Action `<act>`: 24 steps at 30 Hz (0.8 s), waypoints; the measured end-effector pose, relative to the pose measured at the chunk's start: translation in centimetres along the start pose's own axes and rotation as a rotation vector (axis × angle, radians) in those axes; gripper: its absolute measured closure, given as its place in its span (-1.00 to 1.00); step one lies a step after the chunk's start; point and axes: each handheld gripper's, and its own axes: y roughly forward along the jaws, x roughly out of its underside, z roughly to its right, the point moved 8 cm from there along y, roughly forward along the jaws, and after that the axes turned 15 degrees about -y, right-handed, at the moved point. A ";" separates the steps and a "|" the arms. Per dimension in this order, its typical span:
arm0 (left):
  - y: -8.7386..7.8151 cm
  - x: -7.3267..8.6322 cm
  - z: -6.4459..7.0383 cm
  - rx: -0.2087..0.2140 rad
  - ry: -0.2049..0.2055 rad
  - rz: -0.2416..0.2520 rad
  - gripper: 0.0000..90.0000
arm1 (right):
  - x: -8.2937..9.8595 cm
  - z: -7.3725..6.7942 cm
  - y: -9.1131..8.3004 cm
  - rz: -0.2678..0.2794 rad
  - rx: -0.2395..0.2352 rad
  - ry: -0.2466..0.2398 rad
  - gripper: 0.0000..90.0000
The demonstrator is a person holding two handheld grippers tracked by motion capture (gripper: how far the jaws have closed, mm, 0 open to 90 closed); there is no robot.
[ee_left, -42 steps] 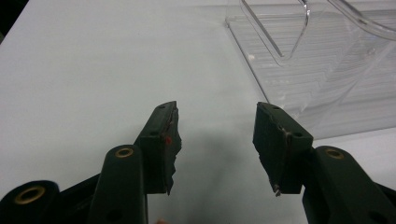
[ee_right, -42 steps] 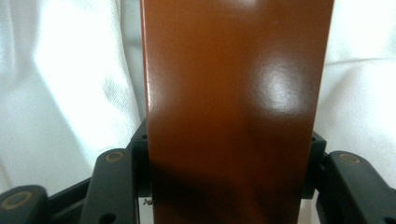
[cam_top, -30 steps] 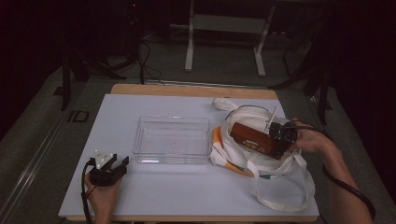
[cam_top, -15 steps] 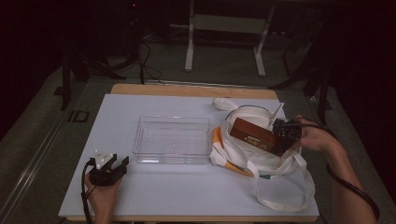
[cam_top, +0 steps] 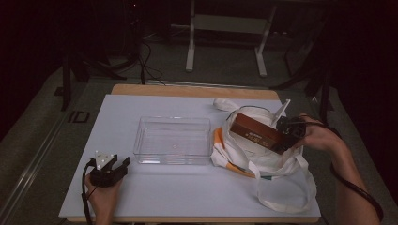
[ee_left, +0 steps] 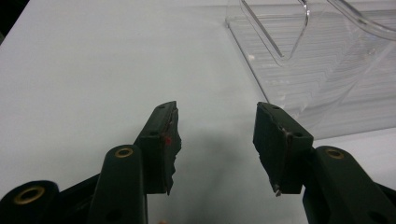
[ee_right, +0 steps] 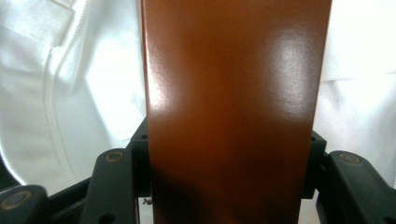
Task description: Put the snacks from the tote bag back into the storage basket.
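My right gripper (cam_top: 283, 139) is shut on one end of a long brown box (cam_top: 259, 132) and holds it tilted over the mouth of a white tote bag (cam_top: 267, 161) at the table's right. In the right gripper view the brown box (ee_right: 233, 107) stands between both jaws, with white bag cloth (ee_right: 60, 88) behind it. My left gripper (cam_top: 112, 166) rests open on the table near the front left, with nothing between its jaws. From the left gripper view, the left gripper (ee_left: 215, 140) points at bare tabletop beside the clear tray's corner.
A clear plastic tray (cam_top: 172, 140) stands empty at the table's middle; the clear tray (ee_left: 322, 60) is close ahead of my left gripper. The bag's long handles (cam_top: 286, 194) loop toward the front right edge. An orange item (cam_top: 218, 138) lies under the bag's left side.
The right gripper has drifted slightly right and down with the brown box, toward the bag. The left gripper has stayed still.
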 end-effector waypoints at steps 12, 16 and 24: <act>0.0 0.0 0.0 0.000 -0.001 -0.001 0.13 | -1.2 -0.7 -1.4 0.023 0.020 -0.047 -0.03; 0.0 0.0 0.0 0.001 -0.002 0.000 0.13 | -1.7 -0.7 -1.9 0.045 0.027 -0.055 -0.03; 0.0 0.0 0.0 0.001 -0.001 0.000 0.13 | -2.8 -1.1 -2.6 0.064 0.032 -0.086 -0.03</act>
